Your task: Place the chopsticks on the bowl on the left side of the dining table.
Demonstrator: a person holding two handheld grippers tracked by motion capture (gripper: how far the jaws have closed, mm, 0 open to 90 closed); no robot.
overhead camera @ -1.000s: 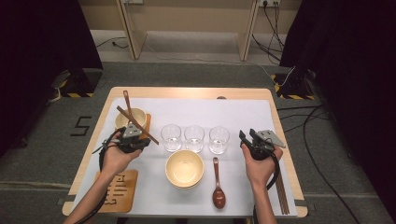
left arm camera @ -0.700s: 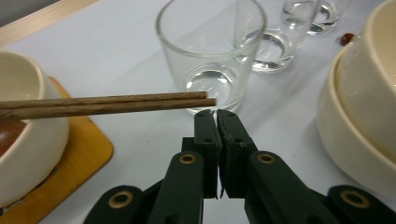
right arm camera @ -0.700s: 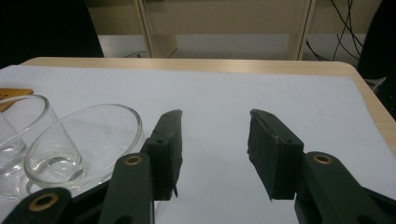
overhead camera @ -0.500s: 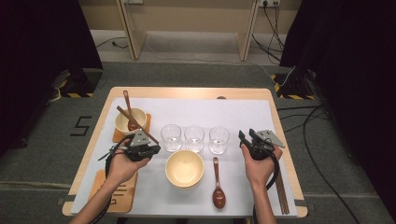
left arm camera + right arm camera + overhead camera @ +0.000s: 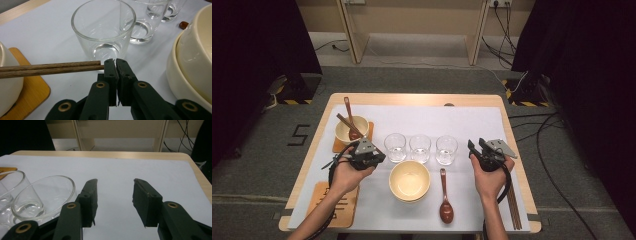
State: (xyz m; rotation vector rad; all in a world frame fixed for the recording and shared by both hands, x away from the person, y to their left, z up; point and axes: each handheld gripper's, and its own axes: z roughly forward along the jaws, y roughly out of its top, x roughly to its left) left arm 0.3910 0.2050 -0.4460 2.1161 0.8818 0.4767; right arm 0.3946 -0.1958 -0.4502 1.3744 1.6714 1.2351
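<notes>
While my left gripper sits with its jaws pressed together and nothing that I can see between them, the chopsticks end right against the outer side of one jaw, touching it or just behind it, I cannot tell which. They lie across the small bowl on its coaster near the table's back left corner, loose ends poking out my way. That is the worry: any sideways drift of this hand pushes those ends, and I judge the pair could pivot on the rim, slide off and roll, or rock the bowl. Straight ahead stands the nearest glass, close to my tips, so a forward nudge may knock it into its neighbours. The stacked cream bowls crowd my other side, leaving little room to swing. My right gripper hangs near the right edge, jaws wide apart, holding nothing, beside another glass it could clip.
</notes>
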